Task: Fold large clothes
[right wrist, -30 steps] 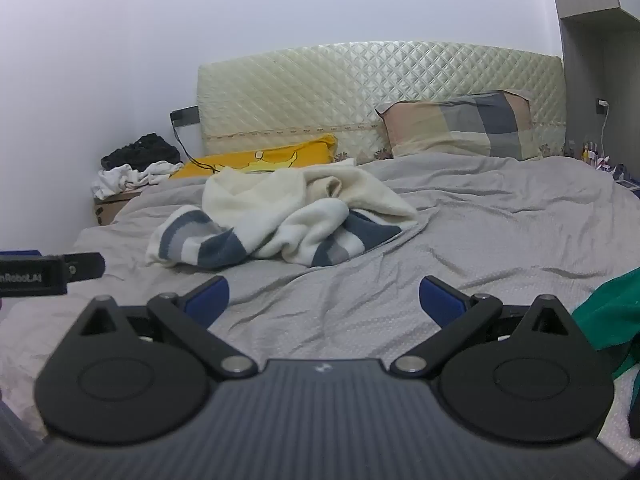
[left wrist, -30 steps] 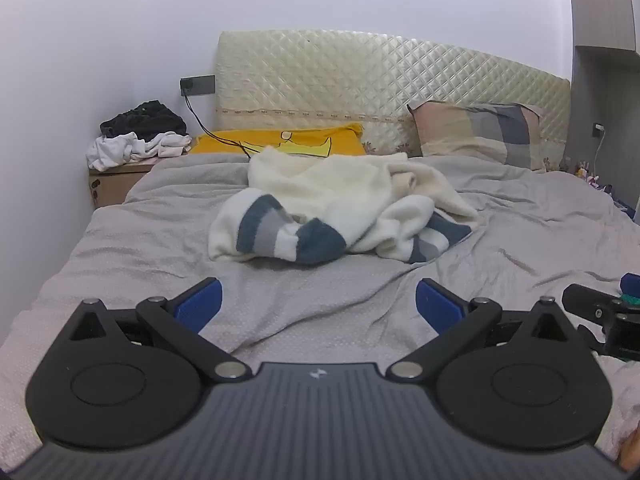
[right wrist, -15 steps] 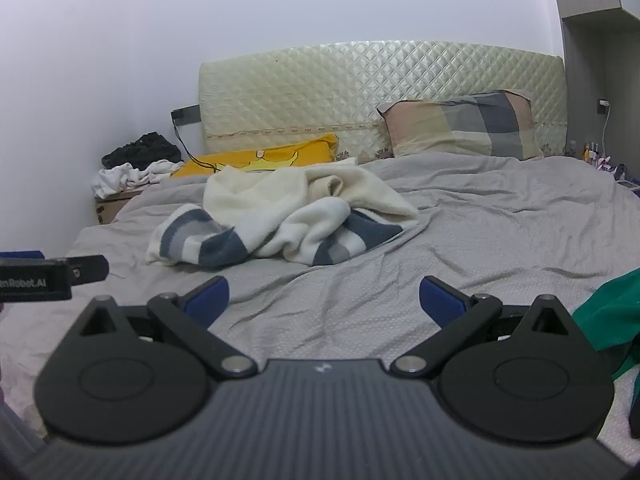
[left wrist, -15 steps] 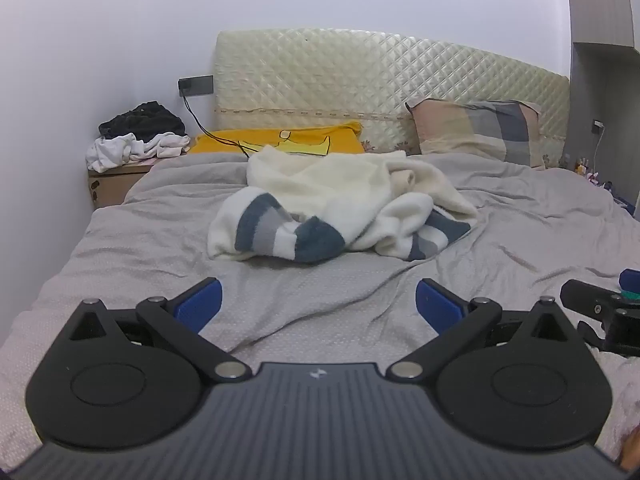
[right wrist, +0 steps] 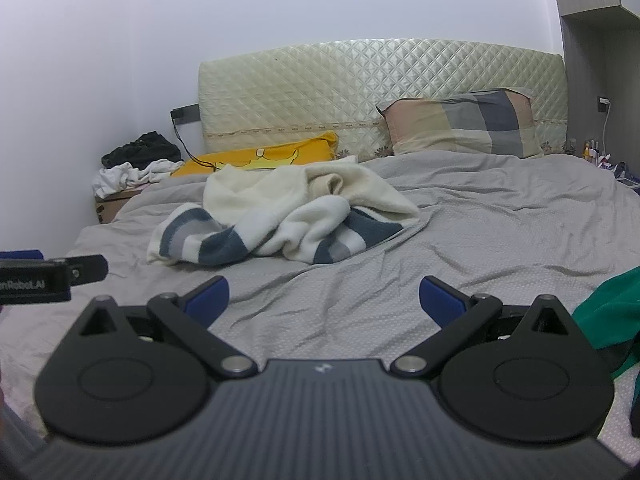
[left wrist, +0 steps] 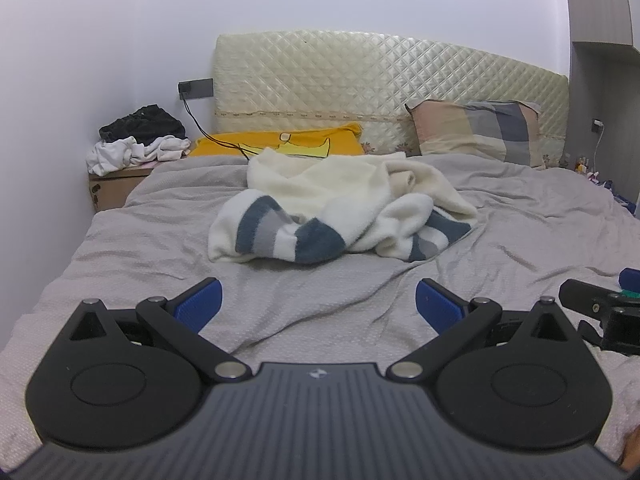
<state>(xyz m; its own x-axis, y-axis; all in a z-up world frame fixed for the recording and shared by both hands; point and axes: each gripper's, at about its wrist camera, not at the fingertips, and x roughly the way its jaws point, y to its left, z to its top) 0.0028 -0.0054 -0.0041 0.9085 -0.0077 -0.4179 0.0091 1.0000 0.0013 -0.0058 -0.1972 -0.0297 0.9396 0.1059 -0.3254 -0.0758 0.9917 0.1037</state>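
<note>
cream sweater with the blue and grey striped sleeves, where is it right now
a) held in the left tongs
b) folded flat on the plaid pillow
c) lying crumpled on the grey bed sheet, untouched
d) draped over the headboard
c: the cream sweater lies in a crumpled heap on the grey bed sheet, well ahead of the open left tongs and the open right tongs, neither touching it.

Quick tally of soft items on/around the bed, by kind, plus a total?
Pillows: 2, yellow pillow and plaid pillow
Garments on the bed: 2, cream striped sweater and green garment
Clothes piles on the nightstand: 2, black pile and white pile
Total: 6
</note>
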